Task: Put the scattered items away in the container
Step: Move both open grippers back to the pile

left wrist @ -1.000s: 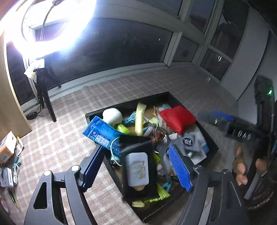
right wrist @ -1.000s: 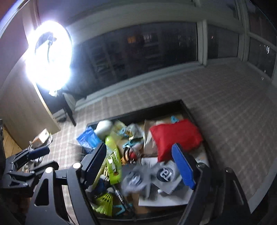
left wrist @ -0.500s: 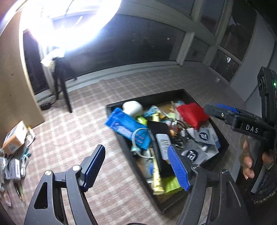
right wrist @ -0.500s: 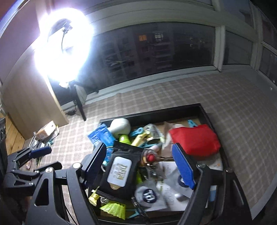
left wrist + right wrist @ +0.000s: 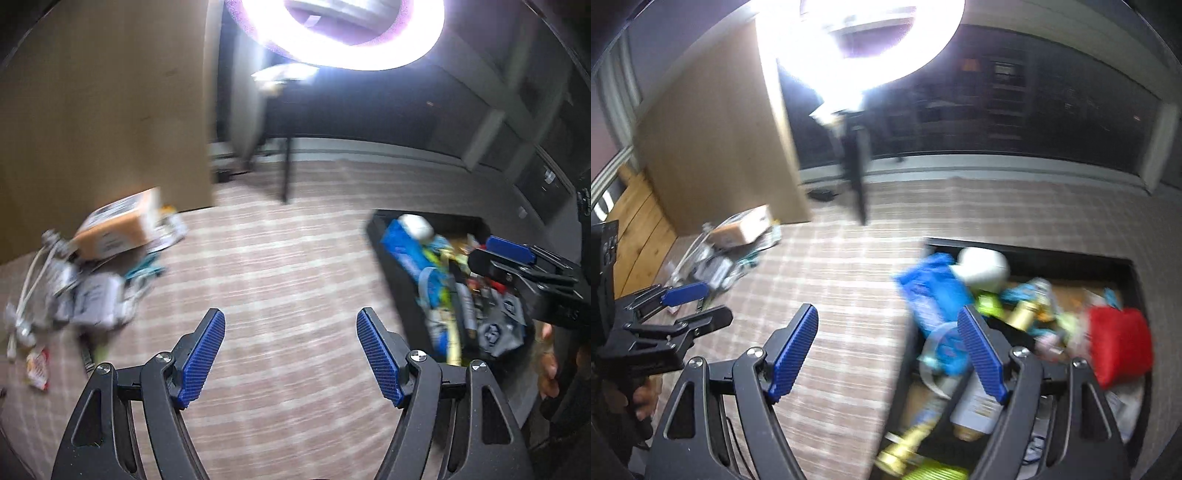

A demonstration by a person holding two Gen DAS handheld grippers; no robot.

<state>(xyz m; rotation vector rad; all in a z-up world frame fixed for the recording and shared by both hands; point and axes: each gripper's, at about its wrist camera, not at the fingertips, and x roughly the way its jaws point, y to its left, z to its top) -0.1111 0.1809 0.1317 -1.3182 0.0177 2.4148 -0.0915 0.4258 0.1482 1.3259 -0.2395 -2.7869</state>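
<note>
Blur smeared both views. The left tongs (image 5: pixel 290 354) stood spread over bare checked floor (image 5: pixel 288 266) with nothing between the blue pads; their jaws had just been closing a little. The right tongs (image 5: pixel 888 354) were spread as well, empty, the left pad over the floor and the right pad over the near edge of the black container (image 5: pixel 1027 254).

That container sat on the floor at the right of both frames, crowded with things: a blue packet (image 5: pixel 927 291), a white rounded object (image 5: pixel 982 266), a red pouch (image 5: pixel 1119 343) and a gold-coloured tube (image 5: pixel 912 439) near the bottom edge. In the left view the container (image 5: pixel 384 251) showed at middle right, partly behind the right tongs' frame and the hand gripping it.

Scattered items (image 5: pixel 88 295) lay in a heap at the left of the frame, well apart from the container: an orange and white box (image 5: pixel 118 229), white cables (image 5: pixel 26 291) and small packets, too blurred to name. A ring light (image 5: pixel 332 33) glared at the top.
</note>
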